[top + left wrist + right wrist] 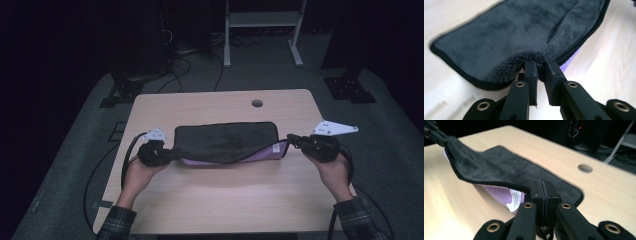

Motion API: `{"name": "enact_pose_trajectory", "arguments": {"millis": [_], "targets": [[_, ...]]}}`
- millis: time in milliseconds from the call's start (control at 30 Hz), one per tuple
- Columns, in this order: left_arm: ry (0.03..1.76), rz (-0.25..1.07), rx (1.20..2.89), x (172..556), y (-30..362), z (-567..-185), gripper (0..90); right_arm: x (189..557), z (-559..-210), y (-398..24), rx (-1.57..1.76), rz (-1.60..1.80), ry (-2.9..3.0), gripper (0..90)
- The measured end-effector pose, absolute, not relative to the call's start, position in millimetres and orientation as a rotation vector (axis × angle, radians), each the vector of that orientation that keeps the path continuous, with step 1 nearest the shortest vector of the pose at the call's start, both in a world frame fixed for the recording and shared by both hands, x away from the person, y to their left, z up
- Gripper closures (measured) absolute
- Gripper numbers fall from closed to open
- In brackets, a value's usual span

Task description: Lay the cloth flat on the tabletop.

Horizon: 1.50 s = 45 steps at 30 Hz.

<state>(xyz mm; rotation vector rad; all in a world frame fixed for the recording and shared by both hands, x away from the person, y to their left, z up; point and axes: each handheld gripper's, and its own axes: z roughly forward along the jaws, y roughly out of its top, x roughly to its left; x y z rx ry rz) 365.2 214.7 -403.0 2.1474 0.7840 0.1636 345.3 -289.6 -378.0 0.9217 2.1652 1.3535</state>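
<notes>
Dark surroundings are framing a pale wooden bench (215,200), where a dark towel (227,140) is lying lengthwise between both hands. Left tongs (541,71) and right tongs (544,192) are each pinching a near corner, lifting that edge off its purple underside (499,193).

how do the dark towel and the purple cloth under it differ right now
The dark towel is near-black with a stitched dark border; the purple cloth is pale lilac and carries a white tag. The dark towel lies on top, mostly exposed, while the purple cloth only peeks out along the near edge. The left hand-held gripper and right hand-held gripper pinch the dark towel's near corners; whether they also hold the purple cloth is unclear. Both lie on the wooden table.
</notes>
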Motion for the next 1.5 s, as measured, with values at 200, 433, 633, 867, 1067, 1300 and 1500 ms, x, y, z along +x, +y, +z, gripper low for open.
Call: {"name": "enact_pose_trajectory", "arguments": {"millis": [200, 433, 633, 867, 1067, 1300, 1500], "targets": [[0.794, 0.112, 2.150, 341.4, 222.3, -409.6, 80.2, 321.0, -393.9, -292.1, 0.913, 1.336, 2.236, 88.6], [0.787, 0.101, 2.157, 309.4, 232.8, -414.4, 80.5, 296.0, -411.5, -295.1, 0.916, 1.324, 2.319, 88.5], [0.759, 0.096, 2.200, 287.6, 226.6, -418.4, 80.6, 274.9, -425.3, -298.1, 0.922, 1.296, 2.391, 88.5], [0.823, 0.053, 2.231, 269.1, 236.0, -440.5, 78.5, 257.7, -442.6, -295.1, 0.933, 1.266, 2.501, 88.2], [0.880, 0.105, 2.215, 257.3, 249.8, -442.2, 67.7, 248.8, -447.4, -297.2, 0.915, 1.295, 2.536, 70.1], [0.938, 0.213, 2.189, 265.6, 255.9, -442.2, 42.3, 256.9, -448.4, -297.3, 0.944, 1.257, 2.481, 43.8], [0.967, 0.285, 2.133, 282.8, 256.8, -443.6, 20.9, 282.3, -453.6, -304.3, 1.089, 1.200, 2.337, 16.2]]}}
